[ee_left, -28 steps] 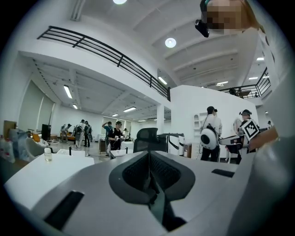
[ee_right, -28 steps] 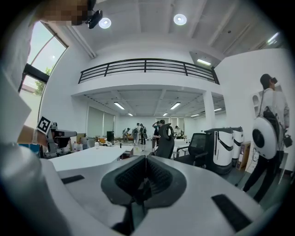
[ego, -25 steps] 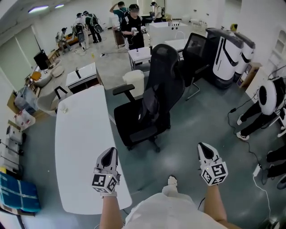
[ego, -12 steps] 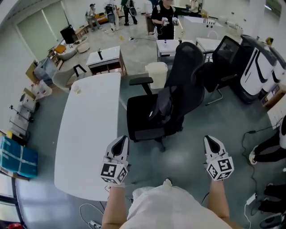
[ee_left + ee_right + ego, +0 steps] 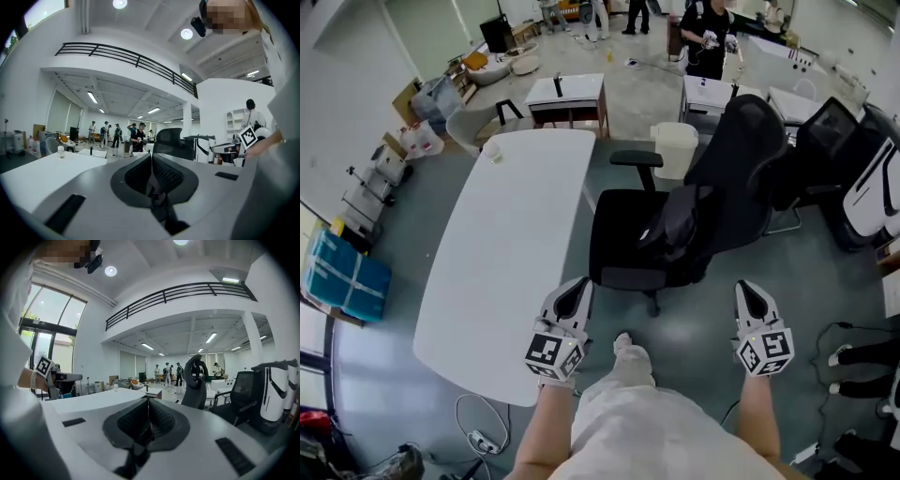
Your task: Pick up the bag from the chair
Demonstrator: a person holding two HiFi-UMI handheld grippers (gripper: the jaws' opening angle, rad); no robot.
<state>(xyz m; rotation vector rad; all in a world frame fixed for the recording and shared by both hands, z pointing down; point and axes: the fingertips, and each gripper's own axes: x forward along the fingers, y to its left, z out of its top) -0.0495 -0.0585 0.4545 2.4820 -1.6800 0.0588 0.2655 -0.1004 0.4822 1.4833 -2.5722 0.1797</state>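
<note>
The left gripper (image 5: 576, 291) has its jaws pressed together with nothing between them. The right gripper (image 5: 748, 292) is likewise closed and empty (each gripper view shows the ribbed pads meeting along the middle). Both are held roughly level on the near side of the black office chair (image 5: 621, 242), short of it and touching nothing. The left one is in front of the seat's near-left corner. The right one is off to the chair's right, below the backrest as the head view shows it.

The bag (image 5: 677, 217), dark grey and slumped, lies on the chair's seat, propped against the backrest.

A long white table (image 5: 502, 267) stands just left of the chair, and a small clear bottle (image 5: 492, 152) sits on its far end. A white bin (image 5: 677, 150) stands just behind the chair's far armrest. A second dark chair (image 5: 827, 141) is to the right, past the backrest. Further beyond the chair a person (image 5: 705, 37) in black stands by a desk. Blue crates (image 5: 342, 277) sit well left of the chair, on the other side of the table.
</note>
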